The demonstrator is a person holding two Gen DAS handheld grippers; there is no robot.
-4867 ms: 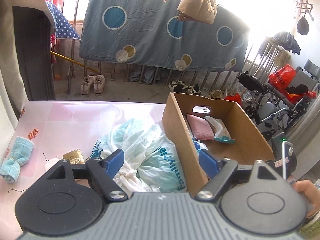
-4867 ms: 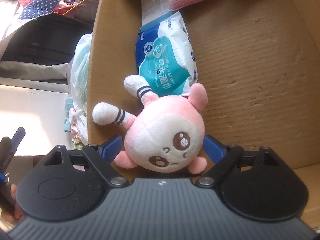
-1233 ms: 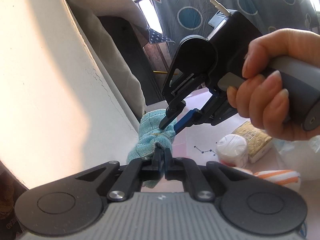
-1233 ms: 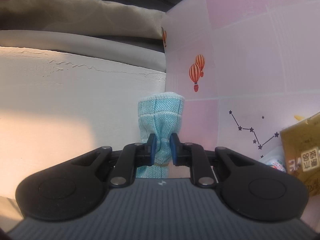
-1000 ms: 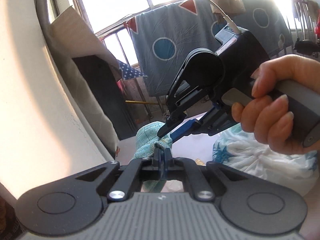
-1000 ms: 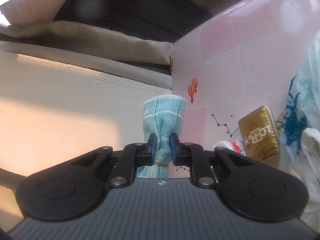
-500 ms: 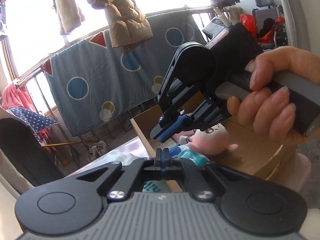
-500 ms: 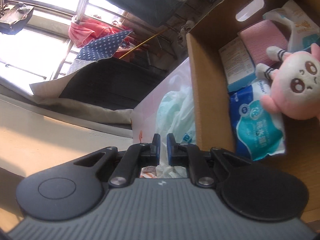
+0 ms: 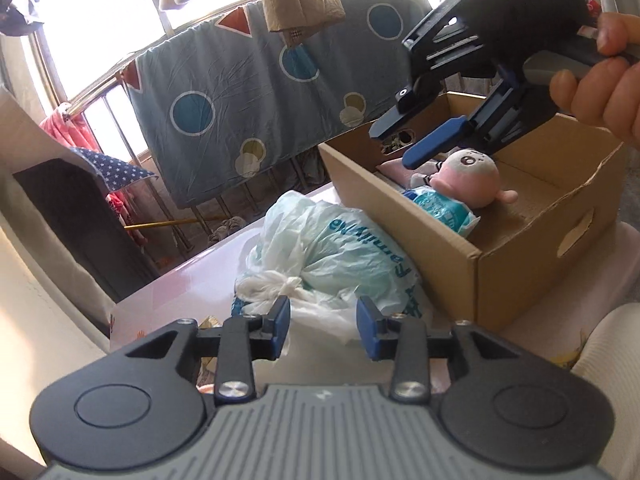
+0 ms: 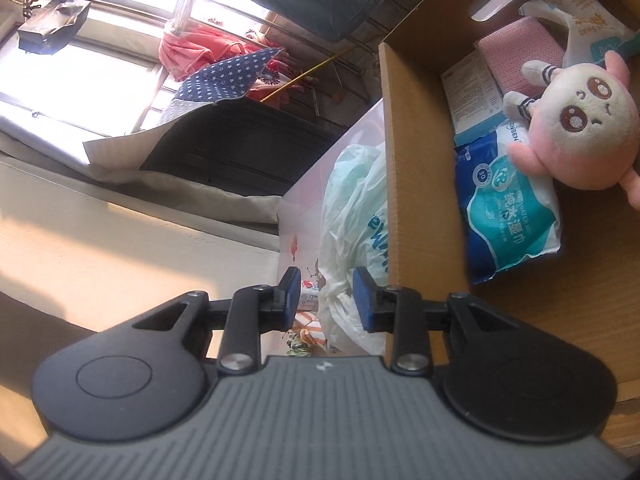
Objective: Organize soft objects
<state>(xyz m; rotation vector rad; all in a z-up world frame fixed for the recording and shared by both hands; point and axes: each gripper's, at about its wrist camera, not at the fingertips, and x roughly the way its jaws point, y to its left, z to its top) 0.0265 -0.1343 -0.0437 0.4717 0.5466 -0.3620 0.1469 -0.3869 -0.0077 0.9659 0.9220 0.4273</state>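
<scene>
A cardboard box (image 9: pixel 516 256) stands on the pink table, holding a pink plush toy (image 9: pixel 470 178), a blue wet-wipes pack (image 9: pixel 444 210) and a pink pad. In the right wrist view the box wall (image 10: pixel 416 184), the plush (image 10: pixel 580 136) and the wipes pack (image 10: pixel 508 216) show too. My left gripper (image 9: pixel 324 324) is open and empty, above a knotted plastic bag (image 9: pixel 332 252). My right gripper (image 10: pixel 326 298) is open and empty, held high over the box's left wall; it also shows in the left wrist view (image 9: pixel 424 136). The teal cloth is not in view.
The plastic bag (image 10: pixel 352 216) lies against the box's left side. A pink table top (image 9: pixel 192 284) meets a cream wall (image 10: pixel 120 248) on the left. A blue spotted sheet (image 9: pixel 256 80) hangs on railings behind. A dark panel (image 9: pixel 68 220) stands at the left.
Both grippers held the teal cloth a second ago and lifted it toward the box. Now both have opened and the cloth is gone from view.
</scene>
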